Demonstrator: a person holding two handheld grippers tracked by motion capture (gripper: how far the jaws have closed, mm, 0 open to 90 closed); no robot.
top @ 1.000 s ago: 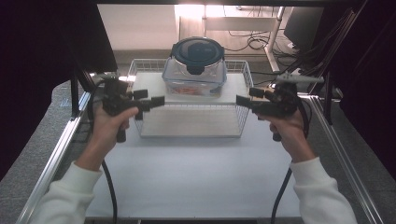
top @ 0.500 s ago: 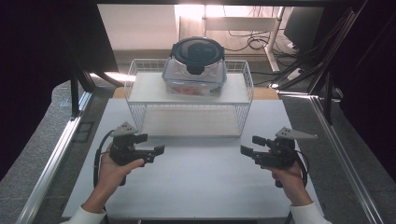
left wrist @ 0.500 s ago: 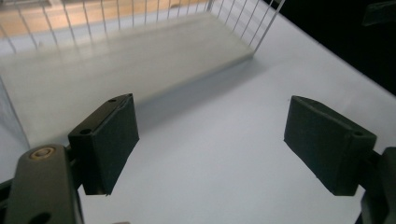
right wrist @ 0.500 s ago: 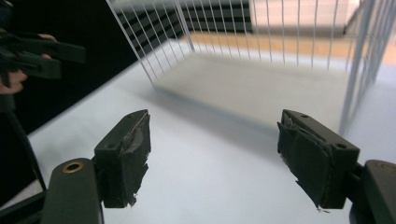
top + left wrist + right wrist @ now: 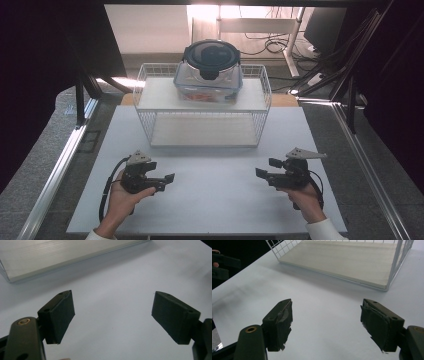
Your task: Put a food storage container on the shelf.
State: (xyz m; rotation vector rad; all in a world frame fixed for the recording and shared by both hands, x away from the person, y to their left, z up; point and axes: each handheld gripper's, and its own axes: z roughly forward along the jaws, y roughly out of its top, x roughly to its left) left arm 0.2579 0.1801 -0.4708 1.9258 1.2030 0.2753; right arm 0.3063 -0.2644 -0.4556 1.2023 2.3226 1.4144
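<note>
High view: left gripper [image 5: 165, 179] and right gripper [image 5: 263, 170] sit low over the white table [image 5: 210, 200], well apart, both pointing inward. The left one's jaws have just been closing a bit, nothing between them. The lidded container [image 5: 210, 72] is on top of the wire rack [image 5: 150, 127], far from both.

Left gripper view: jaws spread, only bare table between them.

Right gripper view: jaws spread wide, empty; rack's bottom shelf [image 5: 342, 260] ahead.
</note>
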